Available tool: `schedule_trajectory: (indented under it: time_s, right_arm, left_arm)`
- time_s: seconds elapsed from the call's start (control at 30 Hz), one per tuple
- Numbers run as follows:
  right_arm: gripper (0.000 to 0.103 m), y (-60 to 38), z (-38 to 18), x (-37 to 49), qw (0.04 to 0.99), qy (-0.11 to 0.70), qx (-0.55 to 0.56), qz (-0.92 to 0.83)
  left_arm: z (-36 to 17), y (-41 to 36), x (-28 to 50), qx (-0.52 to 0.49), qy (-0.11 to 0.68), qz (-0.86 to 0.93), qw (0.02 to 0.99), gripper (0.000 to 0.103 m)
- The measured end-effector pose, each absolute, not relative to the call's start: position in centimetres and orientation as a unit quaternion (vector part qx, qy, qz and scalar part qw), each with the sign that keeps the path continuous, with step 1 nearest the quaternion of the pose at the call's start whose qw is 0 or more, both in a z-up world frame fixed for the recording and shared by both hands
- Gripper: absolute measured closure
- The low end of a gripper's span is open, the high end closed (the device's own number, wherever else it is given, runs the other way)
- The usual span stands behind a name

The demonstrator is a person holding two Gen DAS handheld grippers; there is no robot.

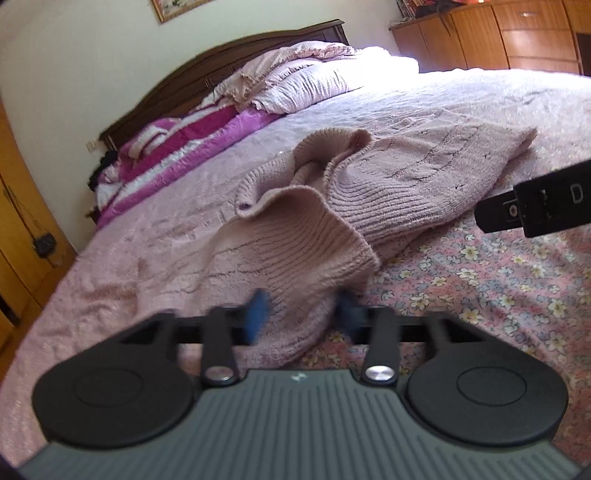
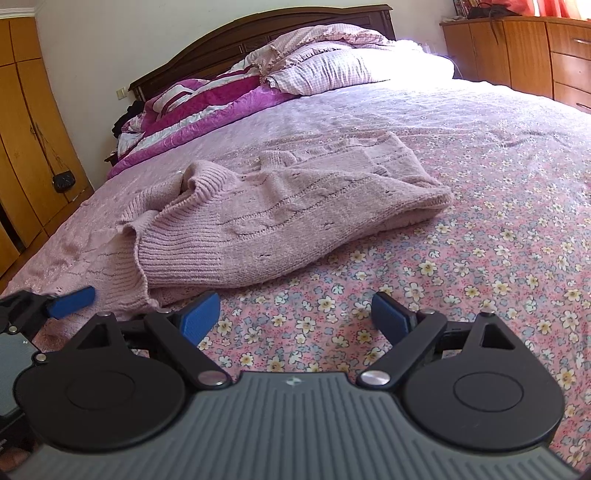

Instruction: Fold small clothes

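A dusty pink knit sweater (image 1: pixel 388 184) lies partly folded on the floral bedspread (image 1: pixel 480 288); it also shows in the right wrist view (image 2: pixel 295 221). My left gripper (image 1: pixel 301 314) has its blue pads on either side of the sweater's ribbed near edge, with fabric between them; the pads are blurred. My right gripper (image 2: pixel 295 314) is open and empty, low over the bedspread just in front of the sweater. The left gripper's blue fingertip (image 2: pixel 70 301) shows at the left of the right wrist view, by the sweater's hem. Part of the right gripper's black body (image 1: pixel 535 206) shows at the right of the left wrist view.
Pillows and a magenta blanket (image 2: pixel 221 99) are piled at the dark wooden headboard (image 2: pixel 258 33). Wooden drawers (image 2: pixel 535 55) stand at the far right, a wooden wardrobe (image 2: pixel 29 147) with a small hanging bag at the left.
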State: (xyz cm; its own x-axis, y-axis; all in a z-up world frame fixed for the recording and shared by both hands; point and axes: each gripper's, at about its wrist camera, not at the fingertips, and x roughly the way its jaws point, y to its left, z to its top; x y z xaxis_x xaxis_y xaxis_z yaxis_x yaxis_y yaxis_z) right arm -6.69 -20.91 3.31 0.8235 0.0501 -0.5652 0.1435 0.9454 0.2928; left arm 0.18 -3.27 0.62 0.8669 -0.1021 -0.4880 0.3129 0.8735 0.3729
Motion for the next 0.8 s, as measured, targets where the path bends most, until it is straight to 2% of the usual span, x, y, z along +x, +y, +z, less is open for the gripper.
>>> schedule_trajectory:
  time_s: [0.1,0.17,0.53,0.8]
  right_arm:
    - [0.01,-21.0,3.3,-6.7,0.941,0.296,0.163,-0.025]
    - [0.01,-20.9,3.3,-6.7,0.941,0.296,0.162,-0.024]
    - [0.01,-20.4,4.4,-5.8,0.948,0.284,0.141,0.003]
    - [0.01,-17.9,5.5,-4.1,0.96,0.266,0.065,0.067]
  left_arm:
    - [1.3,-2.6,0.2,0.206,0.23,-0.109,0.945,0.082]
    - [2.0,-2.2,0.2,0.191,0.226,-0.112,0.949,0.085]
    - [3.7,0.6,1.6,0.133,0.217,-0.061,0.965,0.086]
    - [4.4,3.4,2.9,0.077,0.227,-0.034,0.97,0.088]
